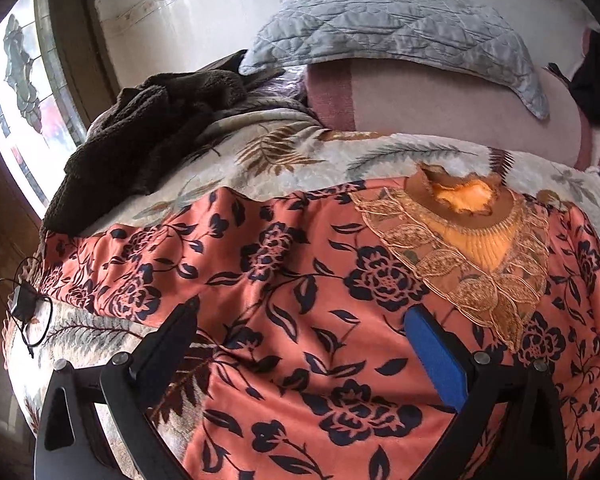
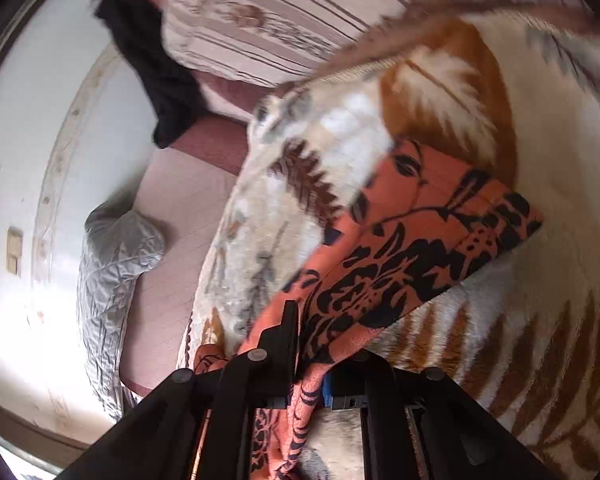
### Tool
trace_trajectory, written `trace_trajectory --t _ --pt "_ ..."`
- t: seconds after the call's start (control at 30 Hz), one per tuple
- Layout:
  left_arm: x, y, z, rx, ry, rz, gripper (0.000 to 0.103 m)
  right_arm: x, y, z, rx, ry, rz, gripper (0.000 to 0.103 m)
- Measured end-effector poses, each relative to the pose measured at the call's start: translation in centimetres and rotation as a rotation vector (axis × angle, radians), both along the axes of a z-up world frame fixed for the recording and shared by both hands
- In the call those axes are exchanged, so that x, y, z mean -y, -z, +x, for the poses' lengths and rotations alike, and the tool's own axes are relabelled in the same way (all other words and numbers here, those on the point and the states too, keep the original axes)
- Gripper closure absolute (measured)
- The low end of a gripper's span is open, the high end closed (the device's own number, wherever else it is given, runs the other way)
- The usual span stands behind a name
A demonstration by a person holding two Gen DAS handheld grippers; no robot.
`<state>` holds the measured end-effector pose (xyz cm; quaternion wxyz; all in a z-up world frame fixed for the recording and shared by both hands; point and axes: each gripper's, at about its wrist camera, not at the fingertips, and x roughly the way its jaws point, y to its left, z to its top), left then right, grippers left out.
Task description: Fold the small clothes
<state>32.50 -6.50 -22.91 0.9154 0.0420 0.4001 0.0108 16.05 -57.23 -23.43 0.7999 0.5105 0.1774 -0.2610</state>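
A: The coral floral garment (image 1: 300, 280) lies spread across the leaf-print blanket (image 1: 284, 152) on the bed, its gold embroidered neckline (image 1: 460, 248) up at about one o'clock in the left wrist view. In the right wrist view a sleeve or corner of it (image 2: 420, 248) runs from the centre down to six o'clock, straight into the right gripper (image 2: 312, 360).

B: So the right one has it?

A: Yes. Its jaws are pinched together with the coral cloth bunched between them. The left gripper (image 1: 304, 320) is spread wide, one black finger (image 1: 180, 328) at seven o'clock and the blue-padded finger (image 1: 432, 356) at five o'clock, with the cloth lying flat between them and nothing gripped.

B: How would you handle the fold from here?

A: I judge the fold is only starting. The left should close on a single edge of the garment, not on the blanket under it, since that pile looks easy to snag. Then both ends should travel together so the slippery cloth stays taut and the crease lands straight.

B: Anything to steer clear of?

A: The dark brown fleece (image 1: 140, 132) at ten o'clock, the grey quilted pillow (image 1: 400, 28) at twelve, and the black cable (image 1: 28, 312) at nine. All sit apart from the garment.
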Motion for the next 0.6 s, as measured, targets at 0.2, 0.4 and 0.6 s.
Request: trace_trajectory --t 0.2,0.4,0.6 --pt "-4.8 -0.7 1.5 -0.002 -0.13 -0.029 0.0 -8.2 -8.4 4.1 0.129 -0.217 -0.243 0.093" --pt "-9.3 -1.1 2.1 0.003 -0.229 -0.037 0.0 -21.2 -10.6 12.9 0.083 -0.555 -0.39 0.093" --pt "-13.8 -1.5 2.1 0.011 -0.301 -0.019 0.0 -33.4 -5.0 19.8 -0.069 -0.833 -0.38 0.09"
